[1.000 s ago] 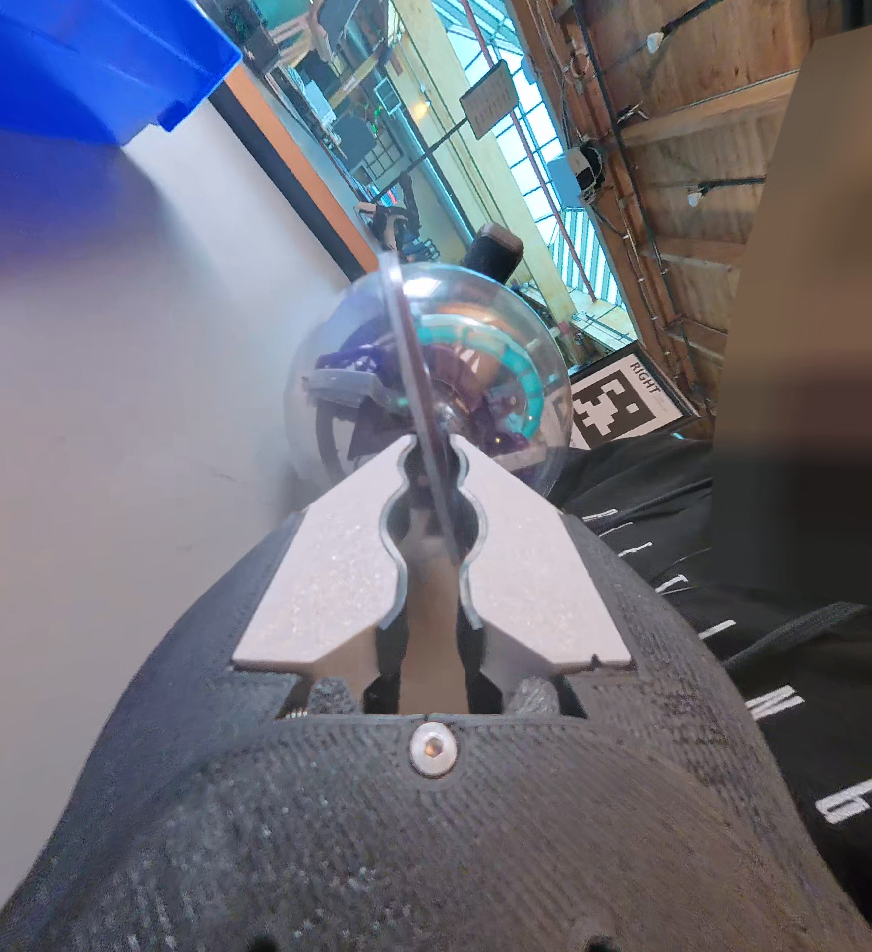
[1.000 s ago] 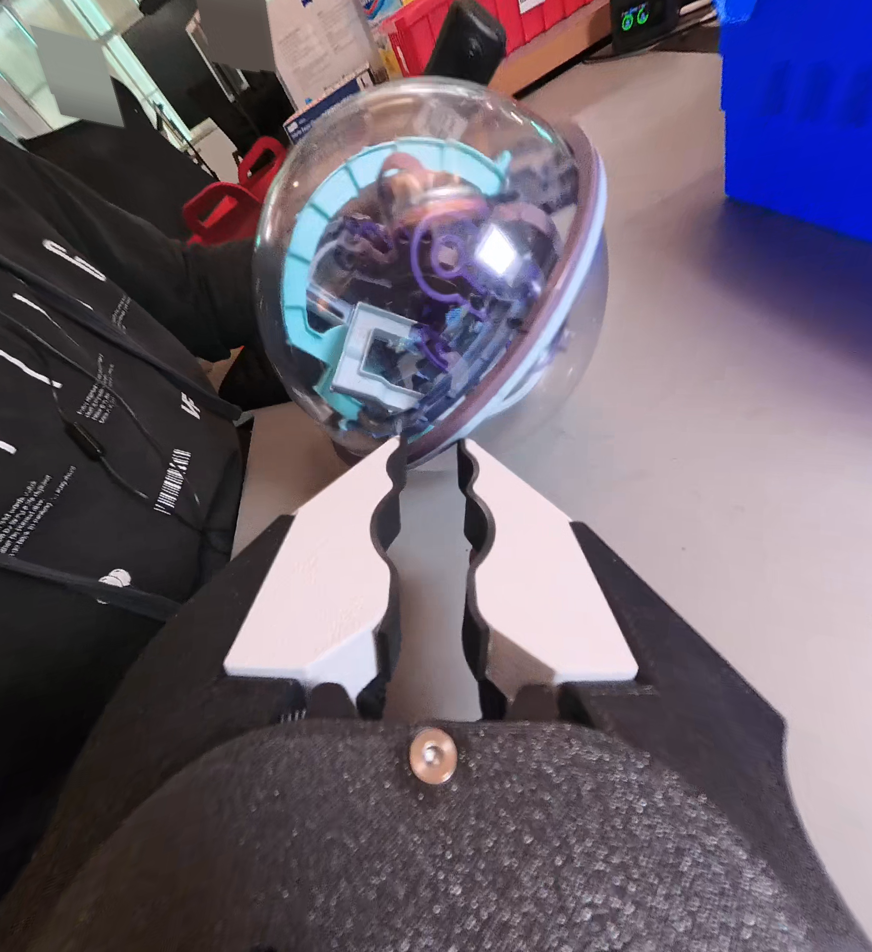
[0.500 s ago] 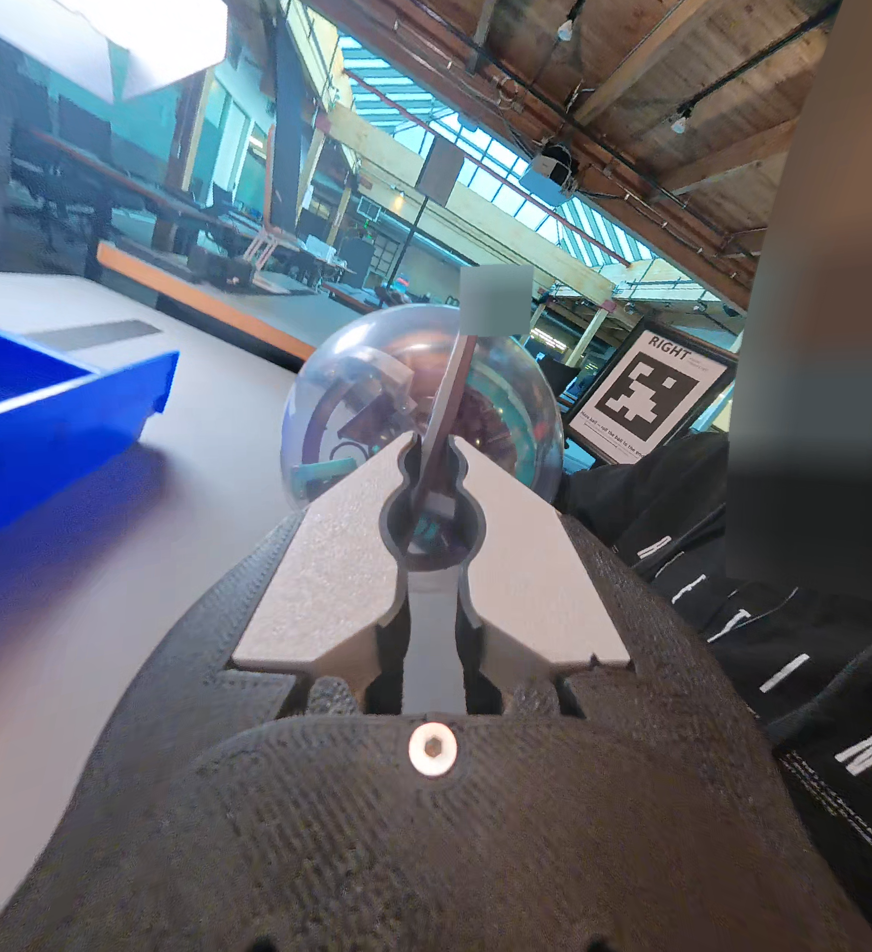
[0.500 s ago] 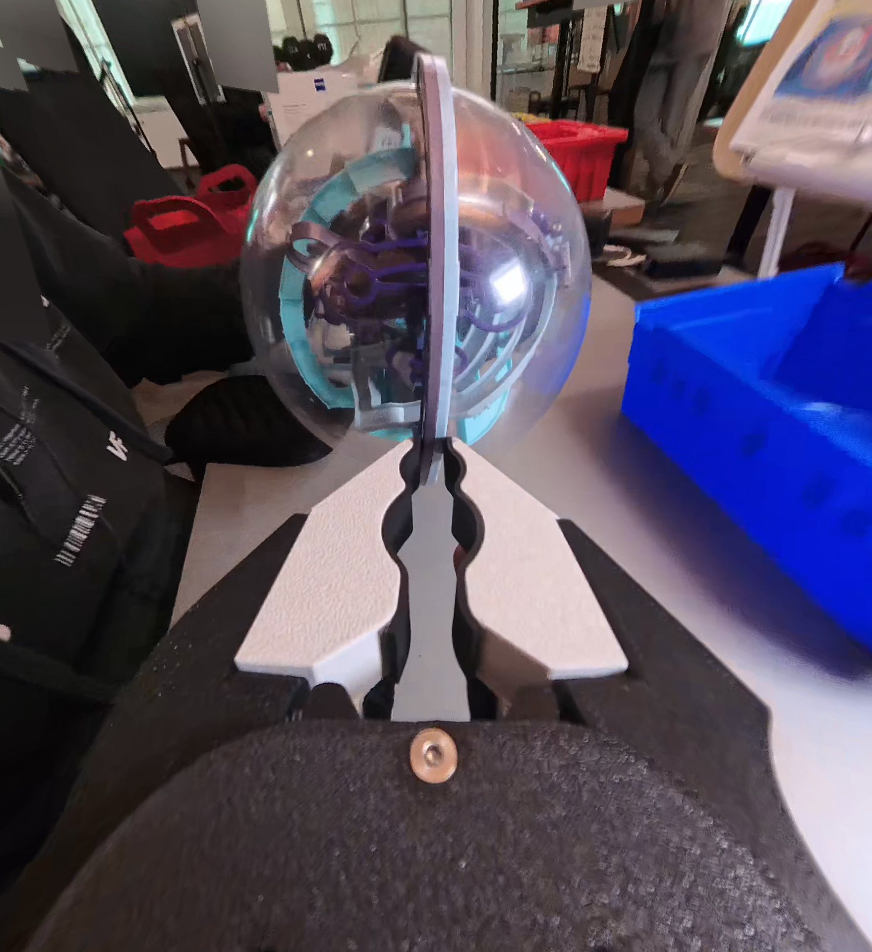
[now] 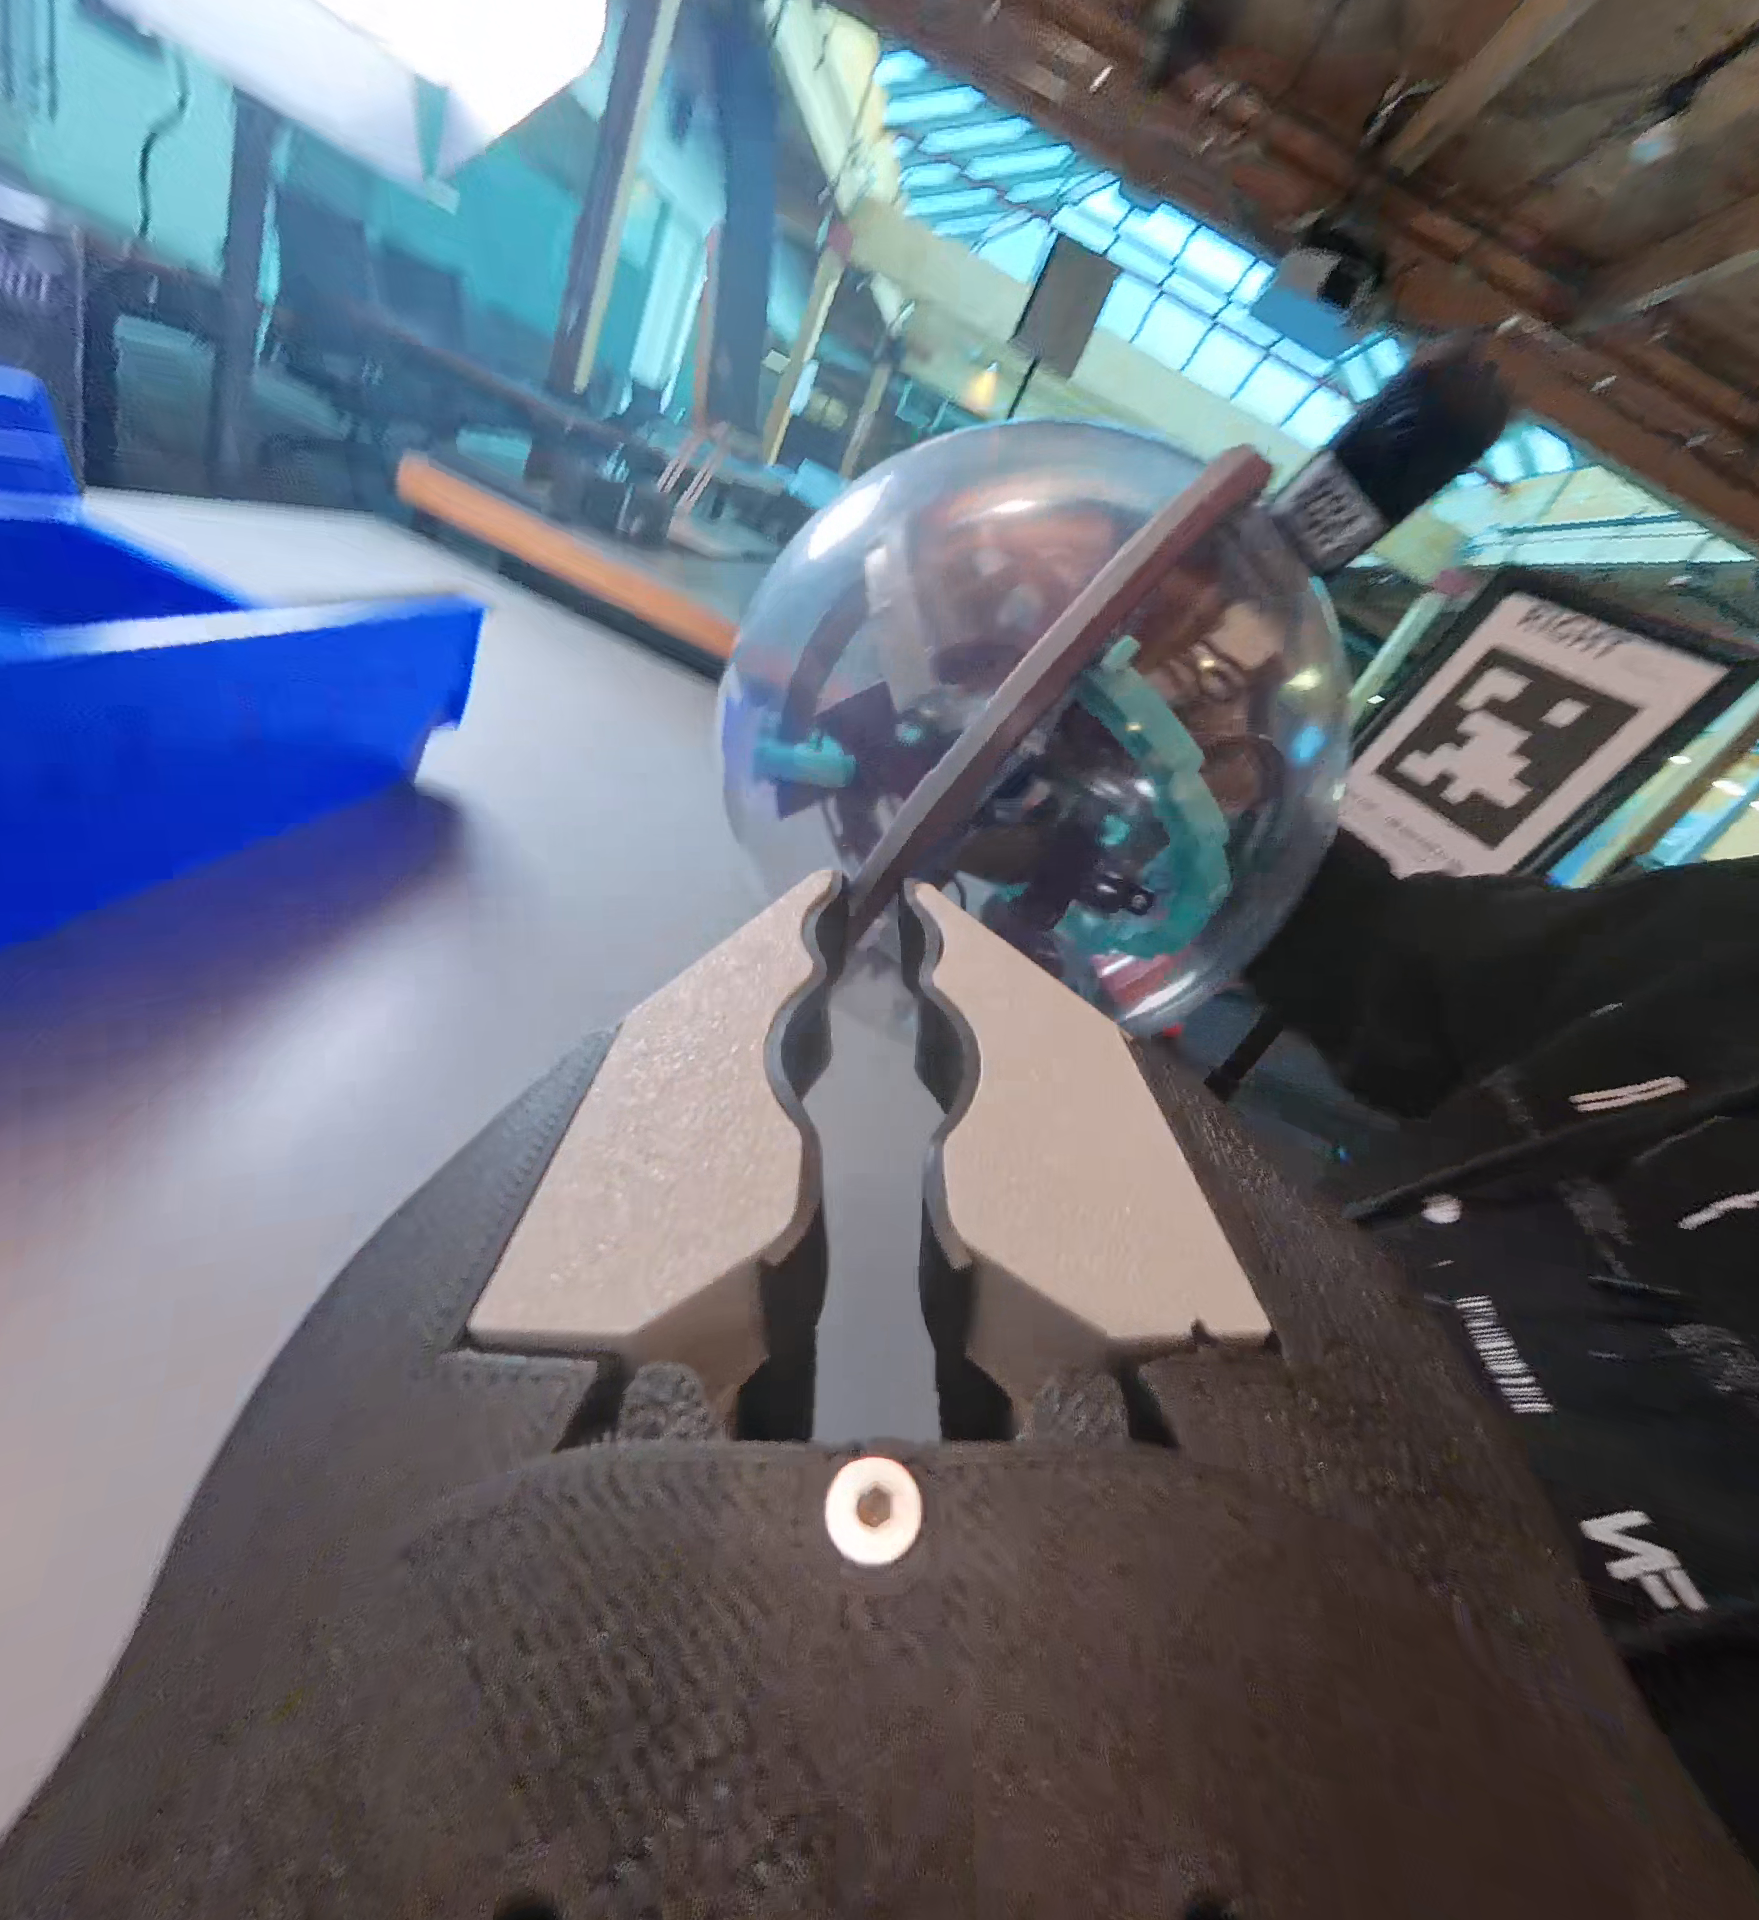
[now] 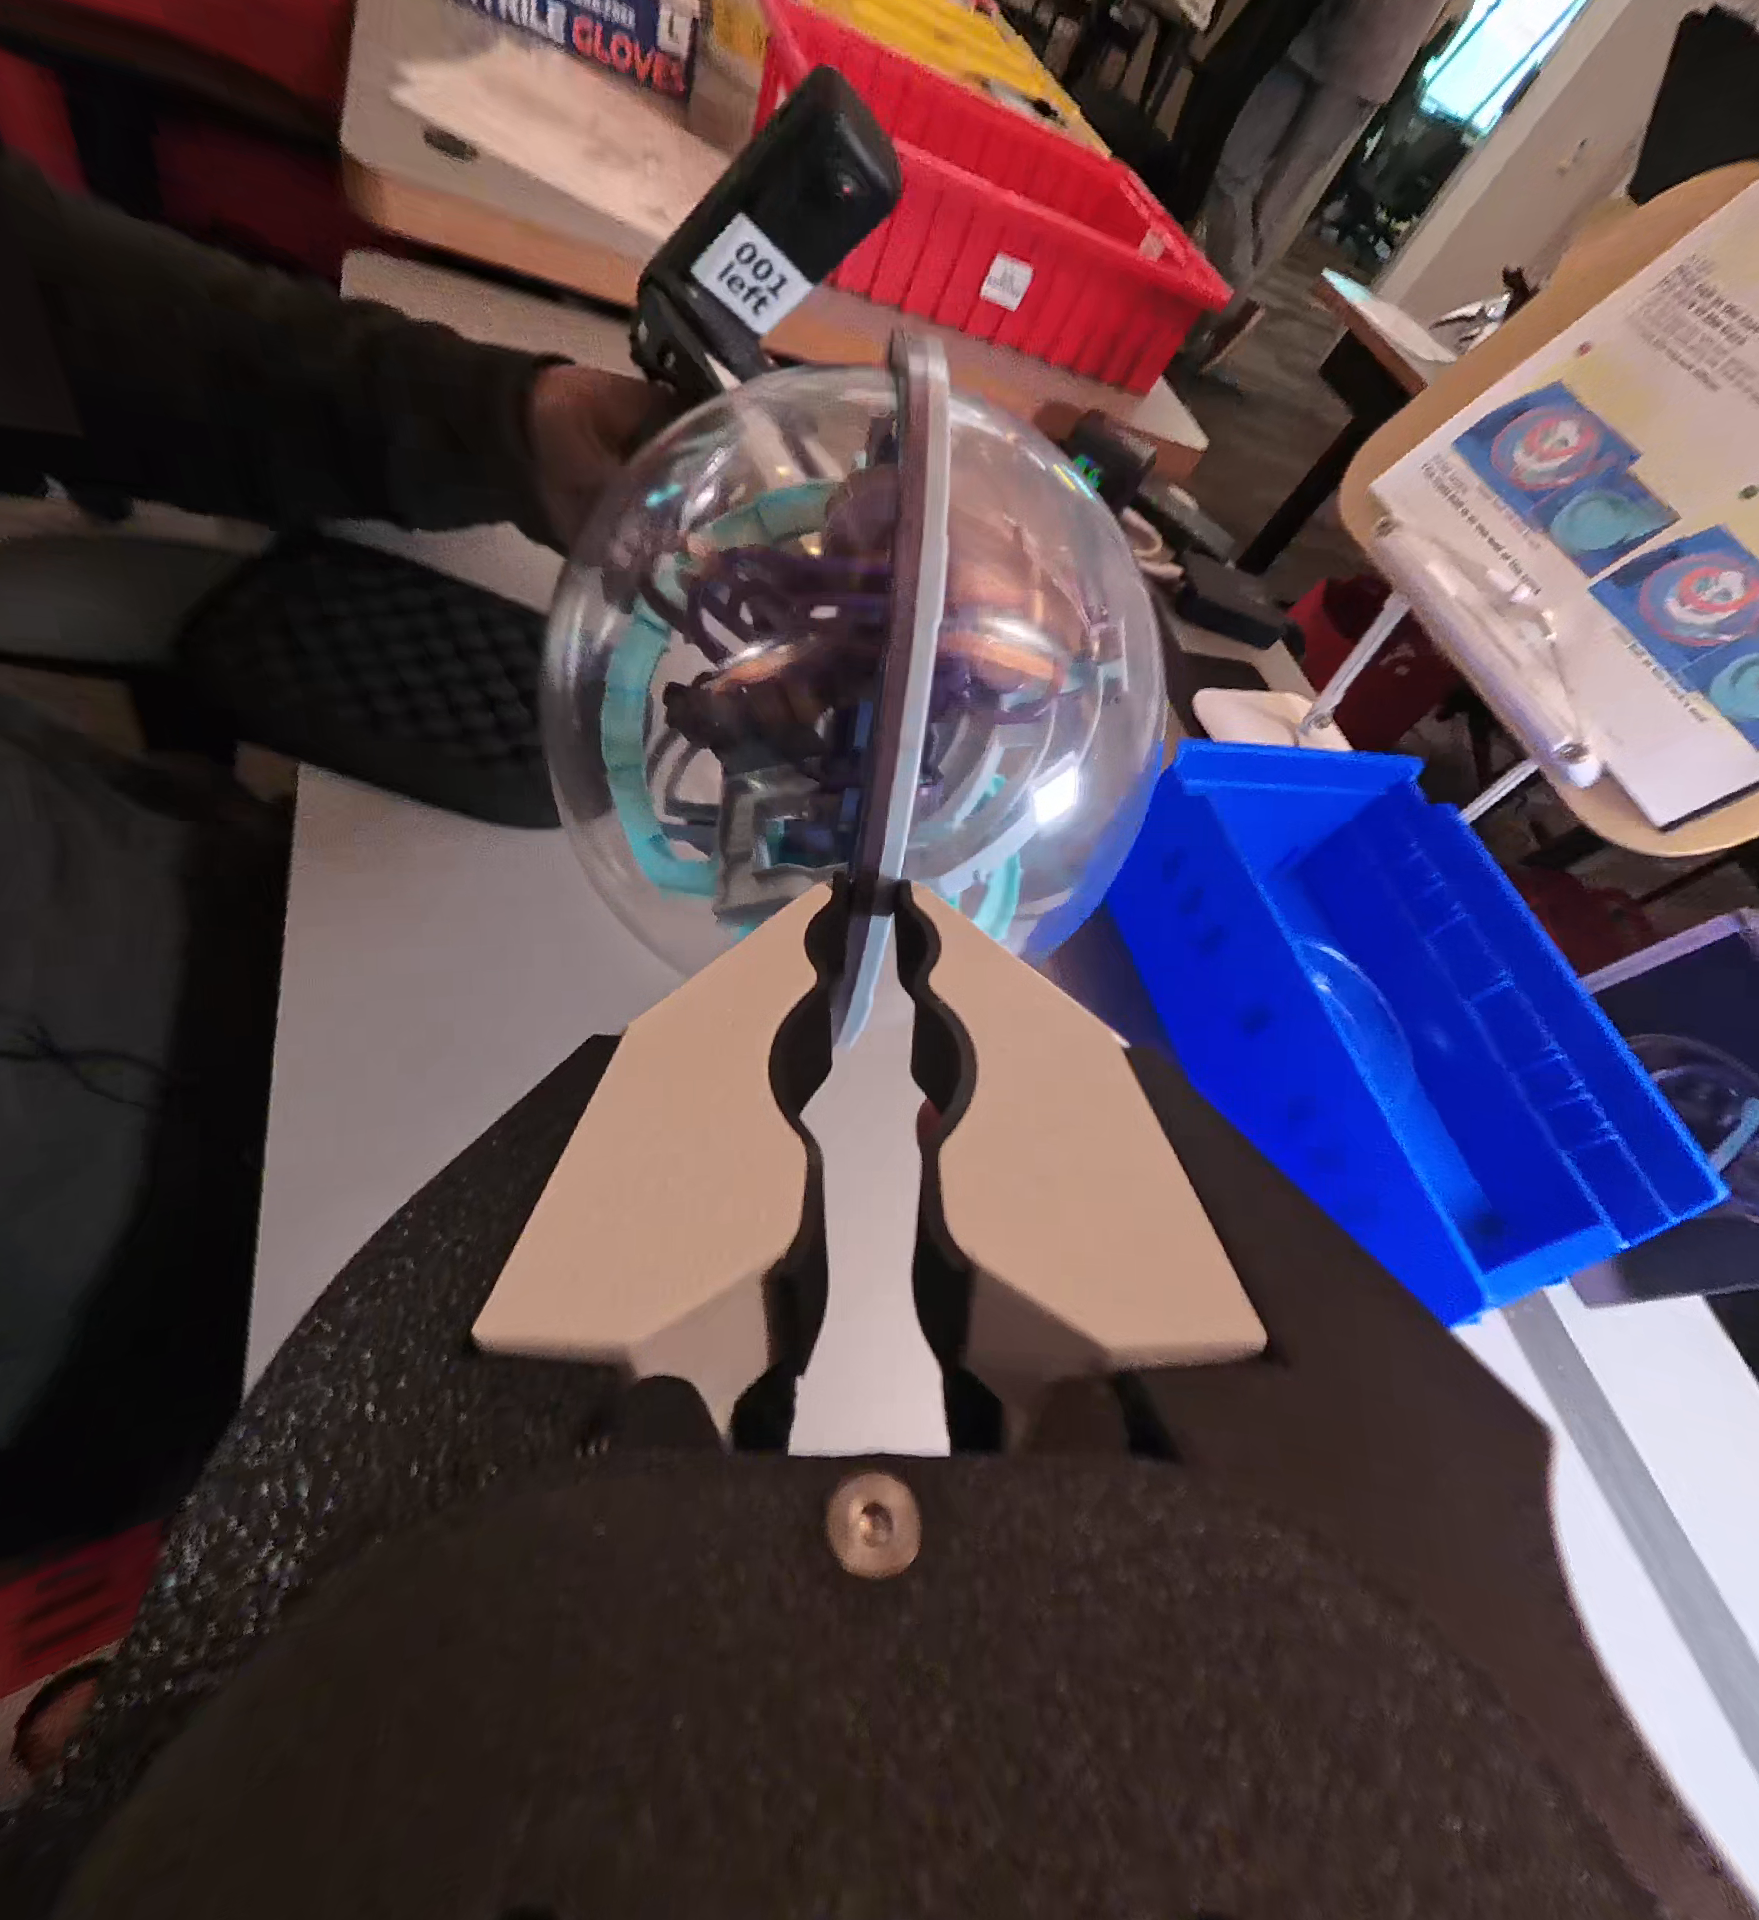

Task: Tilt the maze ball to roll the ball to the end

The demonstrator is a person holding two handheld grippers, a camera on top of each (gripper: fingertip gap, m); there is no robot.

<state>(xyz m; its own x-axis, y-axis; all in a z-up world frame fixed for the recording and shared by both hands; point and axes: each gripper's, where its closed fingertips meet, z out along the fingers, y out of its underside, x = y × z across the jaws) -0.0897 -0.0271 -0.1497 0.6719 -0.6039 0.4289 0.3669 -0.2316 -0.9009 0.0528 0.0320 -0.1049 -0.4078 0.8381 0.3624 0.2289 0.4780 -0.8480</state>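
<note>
The maze ball (image 5: 1031, 717) is a clear sphere with teal and purple tracks inside and a flat rim ring around its middle. It is held in the air above the grey table (image 5: 231, 1039). My left gripper (image 5: 870, 902) is shut on the rim, which slants up to the right in the left wrist view. My right gripper (image 6: 864, 894) is shut on the opposite side of the same rim, which stands nearly upright on the maze ball (image 6: 854, 665) in the right wrist view. I cannot make out the small ball inside.
A blue bin (image 5: 127, 707) stands on the table to the left; it also shows in the right wrist view (image 6: 1394, 1018). An instruction sheet on a stand (image 6: 1633, 540), a red crate (image 6: 968, 197) and a dark box (image 6: 1748, 1101) lie beyond. A person's dark clothing (image 5: 1581, 1143) is close by.
Both grippers have swung the ball round while still holding its rim. In the left wrist view the rim went from near upright to slanting right. The right wrist view now looks down on the bin.
</note>
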